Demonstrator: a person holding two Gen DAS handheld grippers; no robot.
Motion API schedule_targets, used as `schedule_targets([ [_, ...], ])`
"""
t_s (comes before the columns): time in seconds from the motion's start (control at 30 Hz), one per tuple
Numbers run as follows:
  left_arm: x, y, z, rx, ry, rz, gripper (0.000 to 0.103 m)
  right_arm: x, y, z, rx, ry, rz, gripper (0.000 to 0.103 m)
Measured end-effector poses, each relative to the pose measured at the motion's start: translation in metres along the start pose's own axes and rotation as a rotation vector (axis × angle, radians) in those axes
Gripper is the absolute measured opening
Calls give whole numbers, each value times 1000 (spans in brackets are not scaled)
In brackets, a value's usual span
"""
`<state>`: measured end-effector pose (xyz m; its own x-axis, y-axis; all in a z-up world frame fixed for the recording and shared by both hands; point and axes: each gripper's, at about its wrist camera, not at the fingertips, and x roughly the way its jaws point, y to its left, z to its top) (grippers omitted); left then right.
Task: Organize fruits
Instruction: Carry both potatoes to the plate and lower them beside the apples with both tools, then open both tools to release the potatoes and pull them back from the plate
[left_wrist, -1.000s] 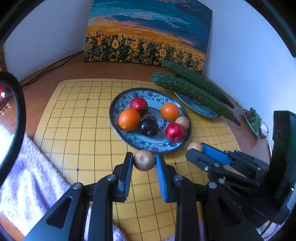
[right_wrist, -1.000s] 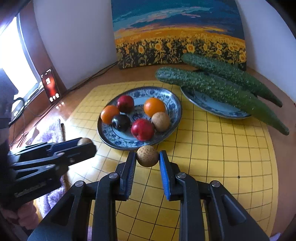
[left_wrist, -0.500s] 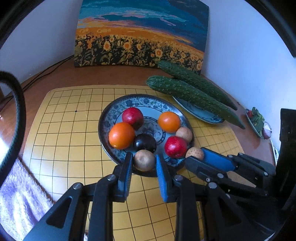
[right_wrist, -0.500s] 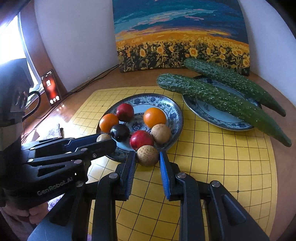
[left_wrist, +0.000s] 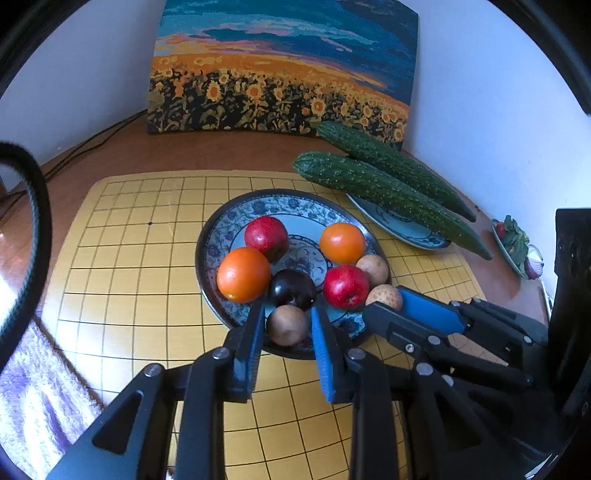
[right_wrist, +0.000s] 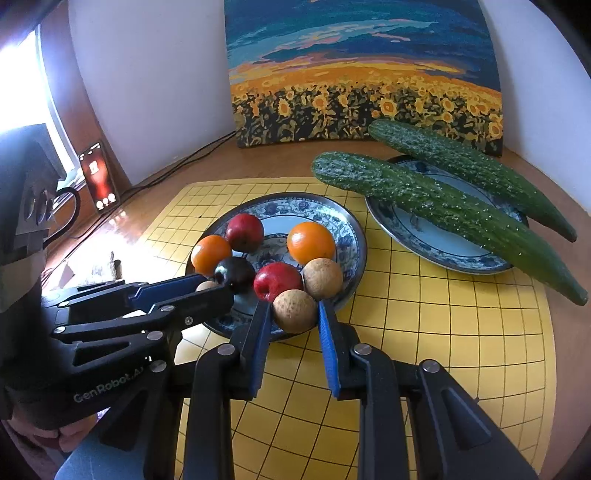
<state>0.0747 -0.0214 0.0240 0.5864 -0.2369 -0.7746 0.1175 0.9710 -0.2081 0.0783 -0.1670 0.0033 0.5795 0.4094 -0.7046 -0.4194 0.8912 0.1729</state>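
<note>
Blue-patterned porcelain plate: on a yellow gridded board, holding two oranges, two red apples, a dark plum and a tan fruit.
Left gripper: jaws clamped on a small round brown fruit over the plate's near rim.
Right gripper: jaws clamped on a speckled tan round fruit at the plate's near edge.

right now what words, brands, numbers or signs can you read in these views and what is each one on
"GenRobot.AI": white lettering on the black body of the left hand-held gripper, seen in the right wrist view.
Phone propped against the wall: its red screen shows white icons, too small to read.
Sunflower painting: no lettering visible.
Fruit plate, cucumber plate and grid board: patterns and lines only, no text.
</note>
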Motion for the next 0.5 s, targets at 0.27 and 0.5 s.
schedule_targets([
  [0.27, -9, 2, -1, -17, -6, 5, 30, 0, 0, 0, 9, 0, 27, 30],
  [0.5, -18, 8, -8, -42, -1, 14, 33, -2, 3, -1, 4, -4, 31, 36],
])
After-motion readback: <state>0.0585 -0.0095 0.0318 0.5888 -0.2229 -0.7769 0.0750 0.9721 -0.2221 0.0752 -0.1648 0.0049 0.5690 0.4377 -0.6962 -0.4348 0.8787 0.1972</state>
